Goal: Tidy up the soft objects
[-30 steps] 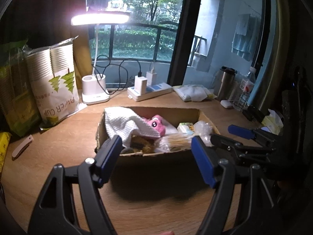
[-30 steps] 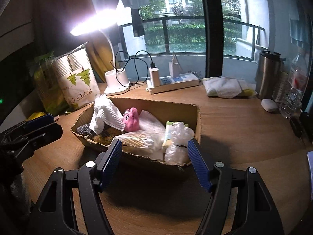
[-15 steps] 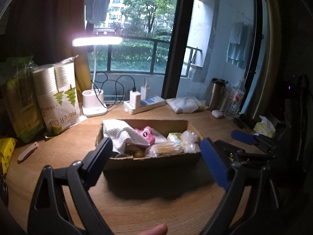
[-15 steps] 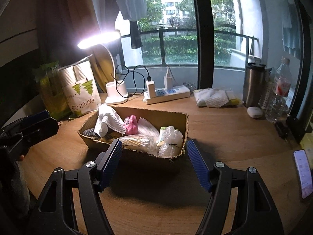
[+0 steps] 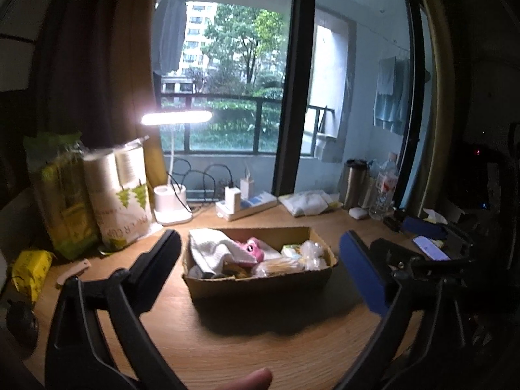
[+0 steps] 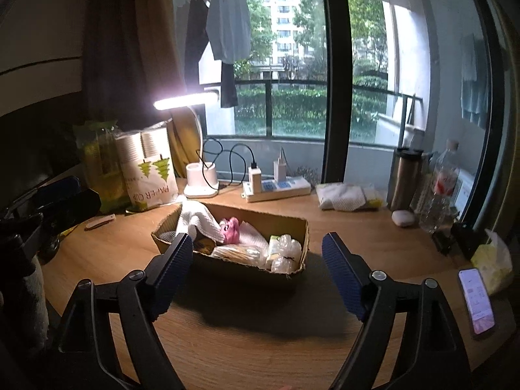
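1. Opening wider, the left gripper (image 5: 258,268) and the right gripper (image 6: 255,271) both hang empty, nothing between their jaws.
2. Straight ahead of both, apart from the fingertips, sits the cardboard box (image 6: 294,227), its long axis crosswise.
3. Inside lie a white cloth (image 5: 213,248), a pink plush toy (image 6: 231,227) and bagged soft items (image 6: 286,252).
4. Neither hand looks clearly nearer.

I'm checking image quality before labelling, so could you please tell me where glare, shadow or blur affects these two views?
Left wrist view: the desk lamp blows out white, the paper cup bag is smeared by motion blur, and the cardboard box casts a shadow toward the camera. Right wrist view: same lamp glare, sharper overall, window frame bowed by the fisheye.
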Available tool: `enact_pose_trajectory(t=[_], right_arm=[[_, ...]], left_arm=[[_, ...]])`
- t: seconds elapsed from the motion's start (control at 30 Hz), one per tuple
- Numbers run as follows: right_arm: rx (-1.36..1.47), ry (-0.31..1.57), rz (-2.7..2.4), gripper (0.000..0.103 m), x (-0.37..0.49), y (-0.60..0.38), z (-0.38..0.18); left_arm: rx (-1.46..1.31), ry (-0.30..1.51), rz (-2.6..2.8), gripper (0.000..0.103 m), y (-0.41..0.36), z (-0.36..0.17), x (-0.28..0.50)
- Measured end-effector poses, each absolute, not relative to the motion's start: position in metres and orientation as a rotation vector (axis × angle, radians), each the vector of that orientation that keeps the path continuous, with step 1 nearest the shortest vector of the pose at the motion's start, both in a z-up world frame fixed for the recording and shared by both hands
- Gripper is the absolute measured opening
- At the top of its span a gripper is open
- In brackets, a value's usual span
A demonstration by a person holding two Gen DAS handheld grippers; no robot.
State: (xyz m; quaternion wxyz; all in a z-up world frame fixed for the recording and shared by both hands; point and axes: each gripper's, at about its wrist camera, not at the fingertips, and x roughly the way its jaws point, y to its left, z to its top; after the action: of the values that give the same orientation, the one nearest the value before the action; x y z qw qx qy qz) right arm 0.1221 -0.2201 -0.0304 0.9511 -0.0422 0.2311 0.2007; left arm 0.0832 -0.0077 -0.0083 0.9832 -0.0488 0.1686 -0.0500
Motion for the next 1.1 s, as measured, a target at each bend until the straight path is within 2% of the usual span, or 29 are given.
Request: enact_pose_trajectory(t=[0.37, 1.1], right_arm=[[-0.111, 0.381, 0.364, 0.085, 0.087, -0.215, 0.009], [-0.108, 0.333, 0.31, 0.087, 0.07, -0.22, 0.034]], left_arm=[[-0.042, 0.214, -0.01, 0.099, 0.006, 0.028, 0.048], [-0.029, 0.175, 0.014, 0.099, 0.007, 0.045, 0.032]])
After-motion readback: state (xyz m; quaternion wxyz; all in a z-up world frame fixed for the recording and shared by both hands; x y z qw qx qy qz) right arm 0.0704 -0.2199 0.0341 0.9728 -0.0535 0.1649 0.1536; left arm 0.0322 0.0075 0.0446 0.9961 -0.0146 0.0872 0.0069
